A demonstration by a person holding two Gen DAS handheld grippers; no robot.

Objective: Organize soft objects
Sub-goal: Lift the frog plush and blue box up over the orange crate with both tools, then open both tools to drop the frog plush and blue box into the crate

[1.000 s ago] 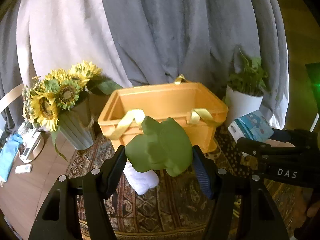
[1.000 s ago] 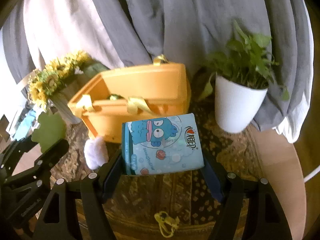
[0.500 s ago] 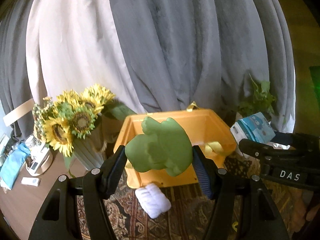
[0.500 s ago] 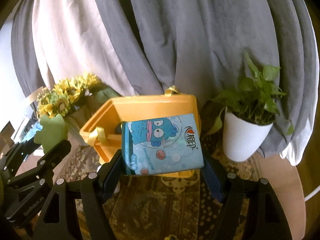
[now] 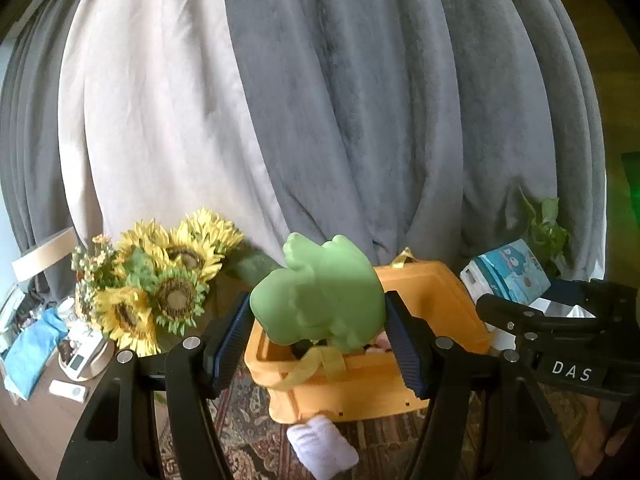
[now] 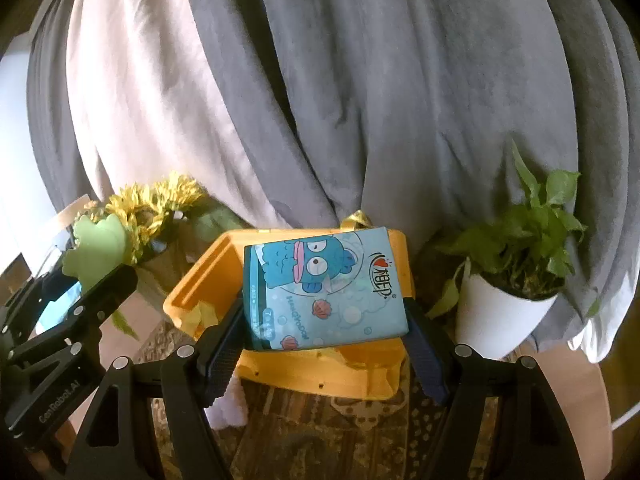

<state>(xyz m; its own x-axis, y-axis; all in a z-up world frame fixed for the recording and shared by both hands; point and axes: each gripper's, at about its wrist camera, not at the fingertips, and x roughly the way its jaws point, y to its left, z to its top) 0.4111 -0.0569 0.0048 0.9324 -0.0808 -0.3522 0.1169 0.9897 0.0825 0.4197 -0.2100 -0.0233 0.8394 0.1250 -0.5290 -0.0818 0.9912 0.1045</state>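
A grey and white curtain [image 5: 320, 120] hangs behind an orange basket [image 5: 436, 388] on a patterned rug [image 6: 328, 436], between sunflowers [image 5: 160, 292] and a potted plant [image 6: 516, 280]. Above the basket, the right gripper [image 6: 324, 344] clamps a blue tissue pack [image 6: 324, 292], the left gripper [image 5: 316, 340] clamps a green plush toy [image 5: 320, 300]; a white rolled cloth [image 5: 320, 448] lies just before the basket

Hidden and cut-off parts around the yellow basket [image 5: 424, 304]

The green toy [image 5: 320, 300] covers most of the basket's inside; what lies in there is too dark to tell. In the right wrist view the tissue pack [image 6: 324, 292] blocks the basket's middle. The white roll [image 5: 320, 446] in front of the basket is partly behind a gripper finger. Left of it, small desk items [image 5: 76, 364] are unreadable.
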